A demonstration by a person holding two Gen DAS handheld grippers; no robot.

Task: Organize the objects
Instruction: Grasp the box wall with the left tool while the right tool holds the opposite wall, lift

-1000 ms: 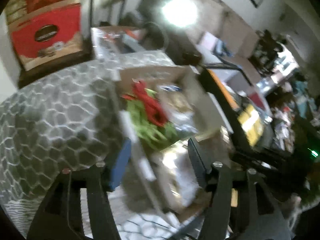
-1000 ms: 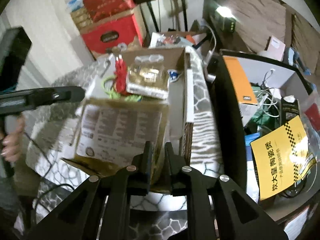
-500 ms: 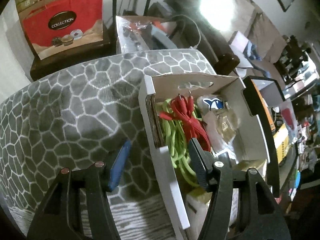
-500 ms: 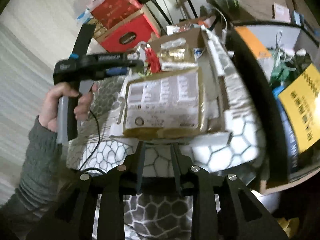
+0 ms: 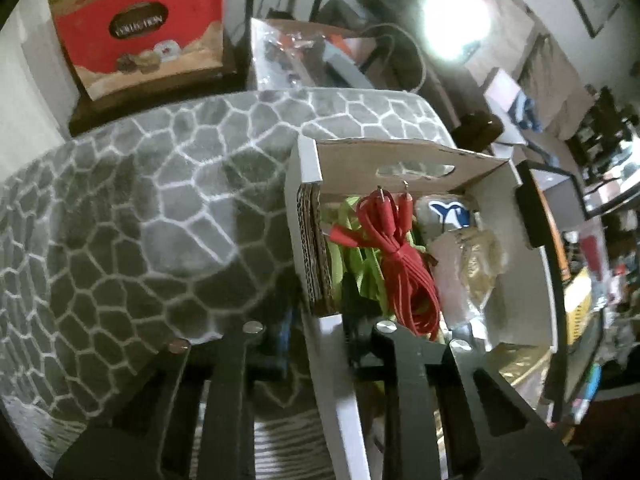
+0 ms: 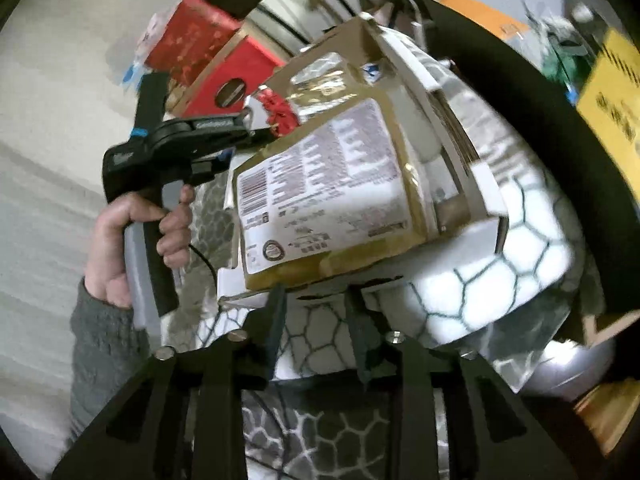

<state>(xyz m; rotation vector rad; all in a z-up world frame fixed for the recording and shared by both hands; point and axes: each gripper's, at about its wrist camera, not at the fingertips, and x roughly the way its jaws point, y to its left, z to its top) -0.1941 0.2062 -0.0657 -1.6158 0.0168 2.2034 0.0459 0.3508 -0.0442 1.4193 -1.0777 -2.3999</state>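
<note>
- The left gripper [image 5: 316,332] is straddling the side wall of the cardboard box [image 5: 308,248]; its jaws have just been closing and now look clamped on that wall, one finger outside over the patterned grey blanket [image 5: 120,220], the other inside among the cables.
- If that grip is tugging the box, I would expect the thin wall to bend or tear before the loaded box slides, since the blanket is soft and likely dragging.
- The inner finger is sitting right against the red cable bundle [image 5: 400,264] and the green cable [image 5: 360,264] beneath it, so a loop could be snagging and coming out with it.
- The right gripper [image 6: 316,320] is hanging just off the near end of the box with its jaws partly apart, having just been opening, and nothing between them.
- The large gold packet with the printed label [image 6: 320,200] is lying tilted across the top of the box, its near edge overhanging the rim, so a jolt could be tipping it out.
- Further in the box there are clear plastic bags [image 5: 472,268] and a small item with a blue mark [image 5: 450,212] at the far end.
- A person's hand [image 6: 132,236] is gripping the left tool's handle.
</note>
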